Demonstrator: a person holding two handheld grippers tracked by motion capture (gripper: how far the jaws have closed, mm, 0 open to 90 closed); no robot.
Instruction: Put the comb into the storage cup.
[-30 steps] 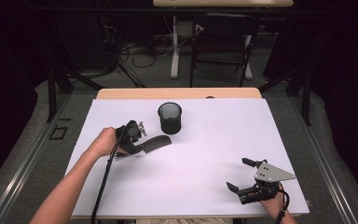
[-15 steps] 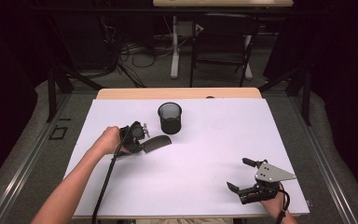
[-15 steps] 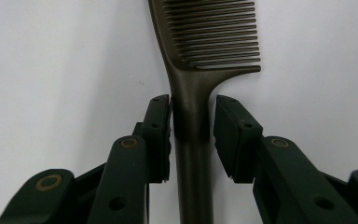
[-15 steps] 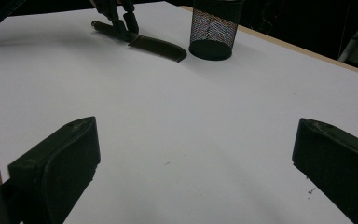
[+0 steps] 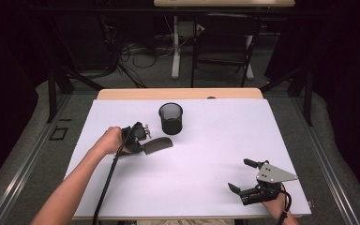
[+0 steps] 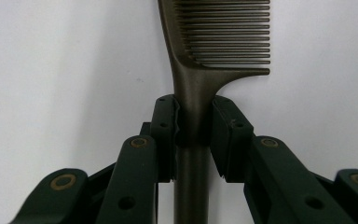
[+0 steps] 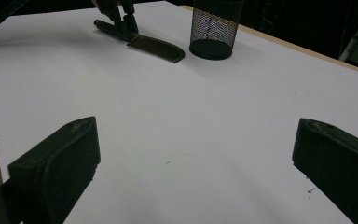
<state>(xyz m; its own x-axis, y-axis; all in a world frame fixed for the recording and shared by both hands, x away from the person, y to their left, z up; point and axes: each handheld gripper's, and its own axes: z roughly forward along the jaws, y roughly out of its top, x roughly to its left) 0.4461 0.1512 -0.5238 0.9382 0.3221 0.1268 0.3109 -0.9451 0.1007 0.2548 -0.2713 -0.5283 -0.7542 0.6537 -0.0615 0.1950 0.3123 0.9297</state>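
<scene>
White covering lay over the table (image 5: 192, 187), with dark curtains and cables behind it. On it, left of centre, lay a dark comb (image 6: 200, 84), its teeth pointing toward a black mesh cup (image 5: 171, 118) just beyond it. The left gripper (image 5: 140, 140) had just been closing its jaws, and they sat against both sides of the comb's handle, below the teeth, while the comb lay flat on the sheet. The right gripper (image 5: 246, 176) rested near the table's front right corner, well apart from the comb, its jaws spread wide and holding nothing.
</scene>
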